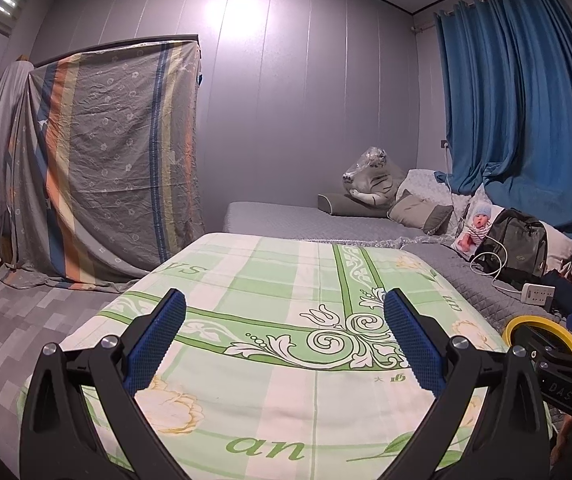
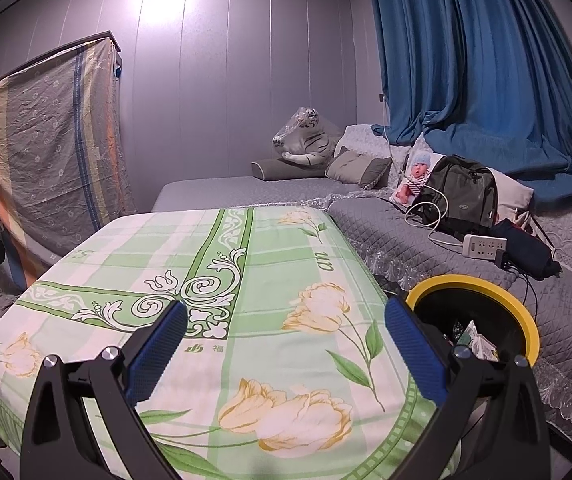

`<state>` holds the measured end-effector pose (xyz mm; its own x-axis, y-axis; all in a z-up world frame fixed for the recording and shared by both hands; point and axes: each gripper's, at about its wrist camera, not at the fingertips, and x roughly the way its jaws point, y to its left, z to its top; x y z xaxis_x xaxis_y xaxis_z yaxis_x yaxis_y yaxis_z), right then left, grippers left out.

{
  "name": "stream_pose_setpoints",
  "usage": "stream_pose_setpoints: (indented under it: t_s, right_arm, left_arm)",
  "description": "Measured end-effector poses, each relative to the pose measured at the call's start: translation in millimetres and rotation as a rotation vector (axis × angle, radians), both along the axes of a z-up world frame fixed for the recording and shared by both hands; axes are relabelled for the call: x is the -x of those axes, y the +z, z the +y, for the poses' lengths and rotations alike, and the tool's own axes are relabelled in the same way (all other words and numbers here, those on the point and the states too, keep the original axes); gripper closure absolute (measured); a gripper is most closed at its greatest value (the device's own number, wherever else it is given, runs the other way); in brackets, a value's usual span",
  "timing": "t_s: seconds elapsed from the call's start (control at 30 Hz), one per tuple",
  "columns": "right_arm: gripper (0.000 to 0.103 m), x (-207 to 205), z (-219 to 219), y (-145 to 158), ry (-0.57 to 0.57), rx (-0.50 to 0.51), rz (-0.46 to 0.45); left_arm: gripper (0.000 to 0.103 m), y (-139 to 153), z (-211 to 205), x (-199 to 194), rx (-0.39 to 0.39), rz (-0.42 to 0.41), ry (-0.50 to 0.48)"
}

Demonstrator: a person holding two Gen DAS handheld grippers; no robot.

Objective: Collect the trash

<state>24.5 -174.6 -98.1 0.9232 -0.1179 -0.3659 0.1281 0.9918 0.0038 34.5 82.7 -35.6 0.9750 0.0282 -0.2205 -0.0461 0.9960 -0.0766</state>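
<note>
Bedside yellow-rimmed bin [image 2: 527, 322] holding wrappers [image 2: 479, 342]

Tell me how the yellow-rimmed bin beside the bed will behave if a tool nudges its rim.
The yellow-rimmed bin looks tall and narrow and holds only a few scraps of trash, so it is probably light and may tip or slide. Its round rim suggests it could roll if it falls. The rim looks like stiff plastic.
</note>
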Motion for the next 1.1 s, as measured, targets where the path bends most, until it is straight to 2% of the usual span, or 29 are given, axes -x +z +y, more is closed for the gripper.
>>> stream_pose_setpoints:
  t_s: [1.1]
  right_arm:
    - [0.008,-1.3,-1.9,-7.4,-0.005,-0.016,0.016]
  left_arm:
    - [0.008,-5.6,-7.7,-8.5,-0.001,0.041,-0.012]
